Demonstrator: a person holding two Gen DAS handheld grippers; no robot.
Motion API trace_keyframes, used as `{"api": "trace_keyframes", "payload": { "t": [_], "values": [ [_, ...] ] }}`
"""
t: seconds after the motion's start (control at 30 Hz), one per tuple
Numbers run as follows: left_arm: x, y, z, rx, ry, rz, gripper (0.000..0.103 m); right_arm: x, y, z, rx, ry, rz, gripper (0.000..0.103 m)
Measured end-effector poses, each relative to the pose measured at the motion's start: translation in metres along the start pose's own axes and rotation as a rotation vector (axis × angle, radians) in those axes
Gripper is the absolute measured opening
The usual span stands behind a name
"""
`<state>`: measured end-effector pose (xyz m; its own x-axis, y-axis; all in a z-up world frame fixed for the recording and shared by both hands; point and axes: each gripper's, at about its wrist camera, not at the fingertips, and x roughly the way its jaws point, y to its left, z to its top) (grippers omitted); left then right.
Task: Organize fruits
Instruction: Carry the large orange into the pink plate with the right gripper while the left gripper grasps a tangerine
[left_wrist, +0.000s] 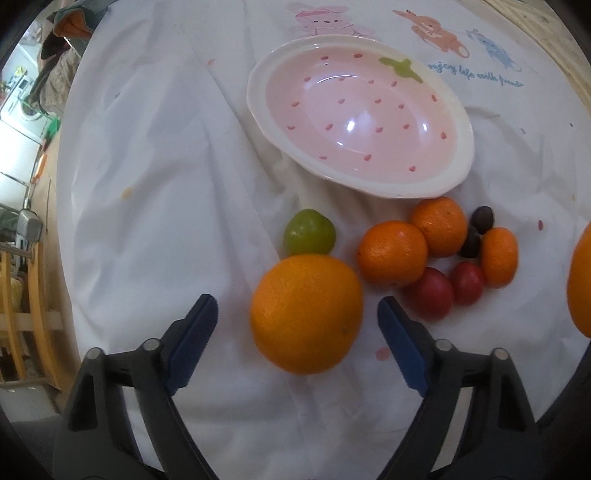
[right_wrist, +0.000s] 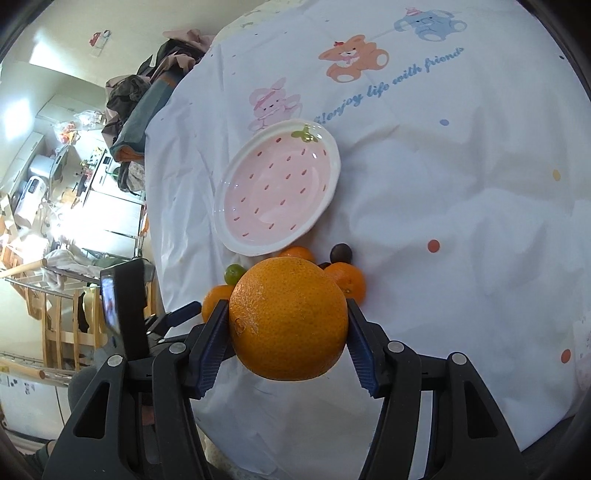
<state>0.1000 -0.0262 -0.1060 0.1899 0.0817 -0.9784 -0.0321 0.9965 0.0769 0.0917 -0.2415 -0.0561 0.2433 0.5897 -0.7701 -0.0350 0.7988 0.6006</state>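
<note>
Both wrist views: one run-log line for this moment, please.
right gripper: shut on large orange | left gripper: open, second orange between fingers | strawberry bowl: empty

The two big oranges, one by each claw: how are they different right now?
The held orange is clamped between the right gripper pads, off the tablecloth. The loose orange lies on the cloth between the open left gripper fingers, untouched. Both look alike in colour and size.

Table w/ cloth (left_wrist: 166, 184), bowl (left_wrist: 458, 122), fruits (left_wrist: 391, 253)
</note>
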Motion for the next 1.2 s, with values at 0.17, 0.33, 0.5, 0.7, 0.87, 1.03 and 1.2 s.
{"api": "trace_keyframes", "payload": {
  "t": [0.17,0.33,0.5,0.7,0.87,1.03,1.2],
  "values": [
    [-0.003,-0.004,0.0,0.02,-0.01,-0.037,0.055,0.005,0.004,0.001,-0.017,0.008,-0.005,0.062],
    [-0.011,-0.002,-0.005,0.002,0.01,-0.077,0.053,0.007,0.006,0.0,-0.028,0.014,-0.009,0.062],
    [-0.023,0.001,-0.023,-0.001,0.0,-0.09,0.053,0.007,0.008,0.0,-0.041,0.009,-0.015,0.062],
    [-0.046,0.015,-0.032,-0.026,-0.034,-0.107,0.053,0.003,0.011,-0.001,-0.055,-0.004,-0.017,0.062],
    [-0.075,0.027,-0.021,-0.045,-0.107,-0.119,0.053,-0.01,0.015,-0.003,-0.078,-0.054,-0.035,0.062],
    [-0.107,0.04,-0.001,-0.048,-0.188,-0.126,0.053,-0.029,0.017,0.005,-0.106,-0.118,-0.055,0.062],
    [-0.121,0.042,0.03,-0.028,-0.249,-0.121,0.053,-0.043,0.016,0.028,-0.117,-0.192,-0.054,0.062]
  ]
}}
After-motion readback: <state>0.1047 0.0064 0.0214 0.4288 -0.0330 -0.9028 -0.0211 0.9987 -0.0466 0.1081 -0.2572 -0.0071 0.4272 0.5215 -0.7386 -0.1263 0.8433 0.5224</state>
